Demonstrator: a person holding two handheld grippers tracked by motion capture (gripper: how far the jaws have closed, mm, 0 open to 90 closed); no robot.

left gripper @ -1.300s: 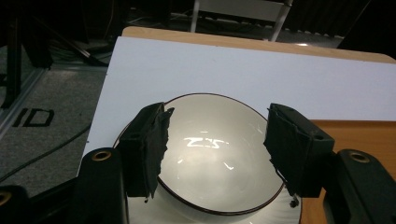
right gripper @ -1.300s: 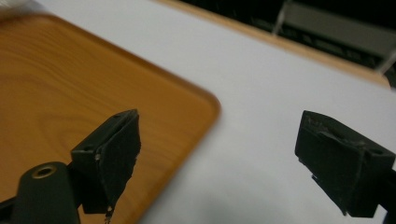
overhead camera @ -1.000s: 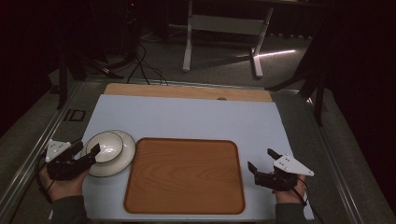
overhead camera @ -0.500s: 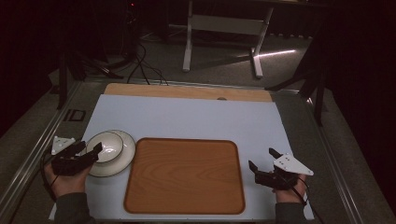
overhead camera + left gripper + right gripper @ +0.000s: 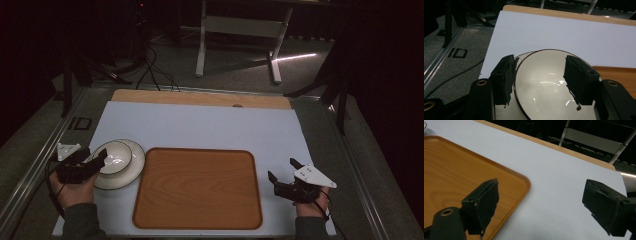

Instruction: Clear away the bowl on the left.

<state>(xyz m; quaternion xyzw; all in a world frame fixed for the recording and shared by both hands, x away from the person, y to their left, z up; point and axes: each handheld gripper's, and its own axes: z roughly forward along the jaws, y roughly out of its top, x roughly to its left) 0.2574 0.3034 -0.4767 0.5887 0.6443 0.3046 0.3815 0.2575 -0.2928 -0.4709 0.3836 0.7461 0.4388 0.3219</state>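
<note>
Take the rectangular brown wooden tray [image 5: 197,188] with rounded corners as your landmark: it lies empty at the near middle of the white table sheet [image 5: 200,125], with bare white room on the far side of it and a narrower strip on each flank. Just beside the tray's left edge sits a shallow white bowl with a dark red rim [image 5: 544,82], resting on a white plate [image 5: 131,167] whose edge nearly touches the tray. Your left gripper [image 5: 95,161] is at that bowl with its jaws wide apart, one outside the bowl's left rim and one over its right part, closed on nothing. Your right gripper [image 5: 282,172] hovers just off the tray's right edge, jaws spread wide and empty over bare sheet. Left of the sheet, on the grey carpet [image 5: 451,37], a mark reads "ID" [image 5: 457,52]. Beyond the sheet's far wooden strip [image 5: 200,98] the room is dark, with a white desk frame [image 5: 239,37] and cables [image 5: 155,67] on the floor.
</note>
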